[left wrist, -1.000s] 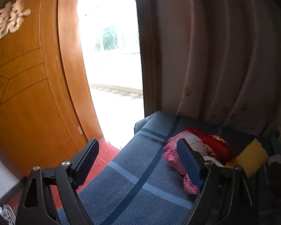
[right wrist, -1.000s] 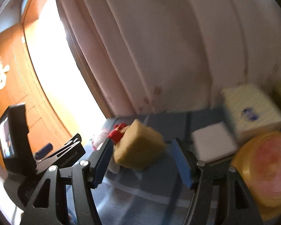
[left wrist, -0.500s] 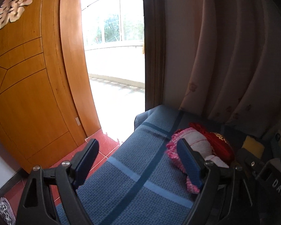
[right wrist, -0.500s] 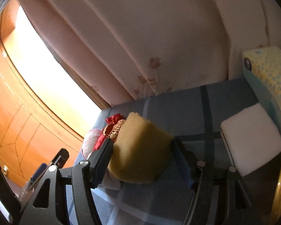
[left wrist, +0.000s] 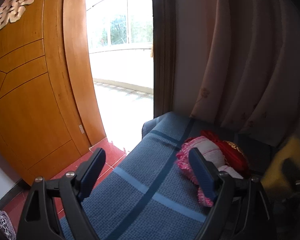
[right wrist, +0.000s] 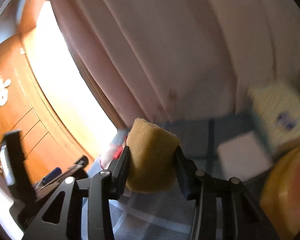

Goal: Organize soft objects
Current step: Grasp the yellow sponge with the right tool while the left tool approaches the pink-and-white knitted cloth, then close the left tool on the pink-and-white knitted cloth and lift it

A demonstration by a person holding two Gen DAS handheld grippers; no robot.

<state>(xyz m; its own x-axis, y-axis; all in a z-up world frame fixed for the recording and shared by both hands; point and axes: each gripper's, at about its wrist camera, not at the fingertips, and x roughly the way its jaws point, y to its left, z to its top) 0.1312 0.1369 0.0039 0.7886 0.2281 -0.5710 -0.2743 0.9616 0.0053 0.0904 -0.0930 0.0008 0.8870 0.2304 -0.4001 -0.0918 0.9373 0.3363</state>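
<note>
Your right gripper (right wrist: pixel 152 156) squeezes the yellow sponge (right wrist: pixel 153 158) above the blue cloth (right wrist: pixel 162 216), while your left gripper (left wrist: pixel 148 168) gapes empty.

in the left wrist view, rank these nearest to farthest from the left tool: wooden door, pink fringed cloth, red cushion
1. pink fringed cloth, touching or just behind the right finger of the left tool.
2. red cushion, right behind the cloth, farther right.
3. wooden door, well off to the left across the floor.

A pink-fringed white cloth bundle (left wrist: pixel 205 156) lies on the blue checked tabletop (left wrist: pixel 150 180), touching a red embroidered pouch (left wrist: pixel 233 152) behind it; the pleated pale curtain (left wrist: pixel 250 60) hangs behind both.
</note>
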